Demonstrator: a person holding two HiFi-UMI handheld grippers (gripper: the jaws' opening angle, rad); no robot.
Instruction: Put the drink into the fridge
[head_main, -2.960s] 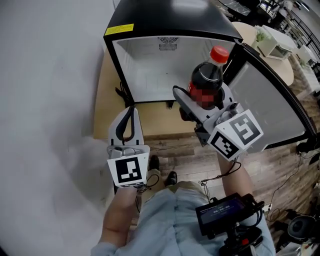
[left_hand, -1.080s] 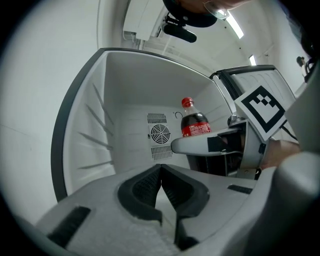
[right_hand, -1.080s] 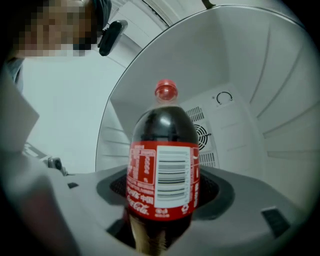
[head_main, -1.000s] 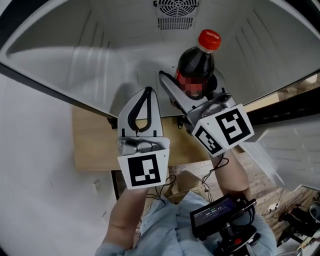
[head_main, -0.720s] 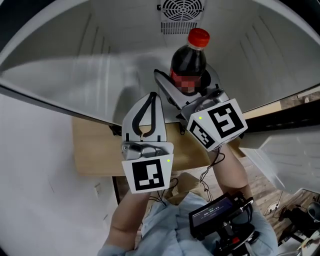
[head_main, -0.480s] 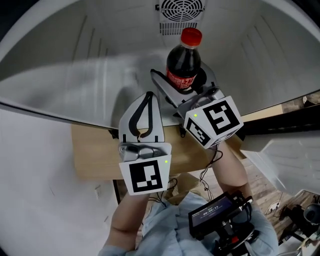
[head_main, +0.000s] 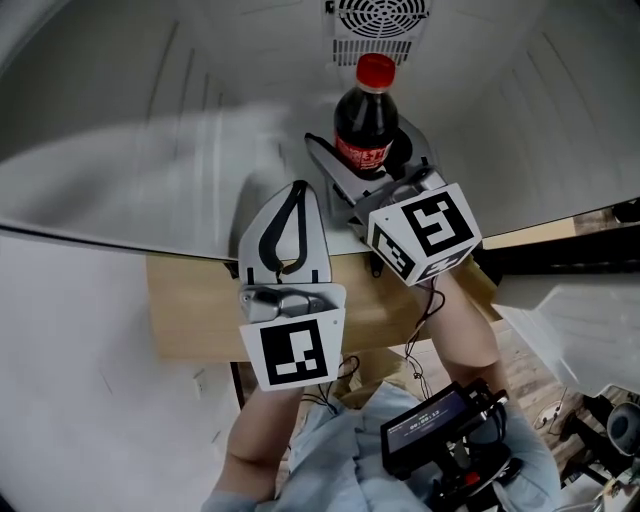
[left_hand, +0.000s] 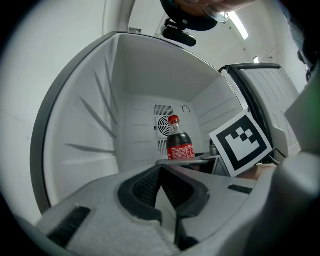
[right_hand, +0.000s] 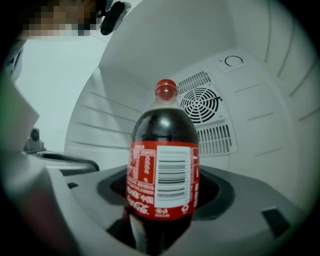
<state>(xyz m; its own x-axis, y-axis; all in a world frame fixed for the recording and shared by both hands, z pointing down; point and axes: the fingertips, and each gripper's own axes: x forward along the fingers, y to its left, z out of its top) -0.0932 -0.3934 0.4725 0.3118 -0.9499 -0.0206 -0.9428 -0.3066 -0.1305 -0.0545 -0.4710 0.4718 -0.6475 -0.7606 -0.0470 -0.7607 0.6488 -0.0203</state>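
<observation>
A dark cola bottle (head_main: 366, 130) with a red cap and red label stands upright between the jaws of my right gripper (head_main: 372, 170), which is shut on its body. The bottle (right_hand: 163, 175) fills the middle of the right gripper view, inside the white fridge cavity (head_main: 200, 150), in front of the round fan grille (right_hand: 200, 105) on the back wall. My left gripper (head_main: 284, 222) is beside it on the left, at the fridge's front edge, its jaws shut with nothing between them. In the left gripper view the bottle (left_hand: 179, 145) shows beyond the closed fingertips (left_hand: 161, 172).
The fridge stands on a wooden board (head_main: 200, 310). Its open door (left_hand: 265, 95) hangs at the right. White ribbed side walls (left_hand: 90, 130) close in on both sides. A fan vent (head_main: 377, 22) sits on the back wall. A small screen device (head_main: 435, 428) hangs at the person's waist.
My right gripper has carried the bottle deeper into the fridge, toward the fan grille, and slightly lower. The left gripper has barely shifted.
</observation>
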